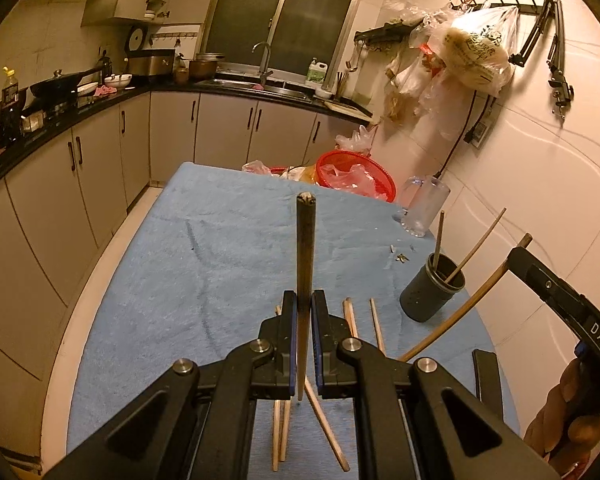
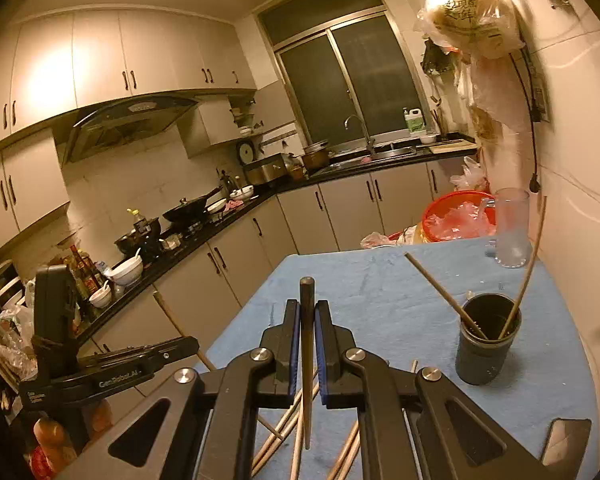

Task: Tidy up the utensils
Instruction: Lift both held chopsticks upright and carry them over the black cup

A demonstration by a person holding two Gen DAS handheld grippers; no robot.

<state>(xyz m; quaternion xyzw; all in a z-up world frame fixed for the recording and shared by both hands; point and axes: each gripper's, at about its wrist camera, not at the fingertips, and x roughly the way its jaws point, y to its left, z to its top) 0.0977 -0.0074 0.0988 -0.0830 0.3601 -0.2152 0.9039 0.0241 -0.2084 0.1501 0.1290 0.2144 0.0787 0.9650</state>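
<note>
My left gripper (image 1: 304,300) is shut on a dark chopstick (image 1: 305,248) that points forward above the blue cloth. My right gripper (image 2: 307,308) is shut on another dark chopstick (image 2: 307,340); it also shows in the left wrist view as a curved stick (image 1: 460,312) at the right. A dark cylindrical holder (image 1: 432,288) stands at the right on the cloth with two chopsticks in it; it also shows in the right wrist view (image 2: 486,344). Several loose wooden chopsticks (image 1: 376,324) lie on the cloth under both grippers (image 2: 284,436).
The blue cloth covers the table (image 1: 204,240). A clear glass mug (image 1: 424,208) and a red basket (image 1: 356,176) with plastic bags stand at the far right. A phone (image 2: 564,440) lies near the right edge. The wall is close on the right; kitchen counters run along the left.
</note>
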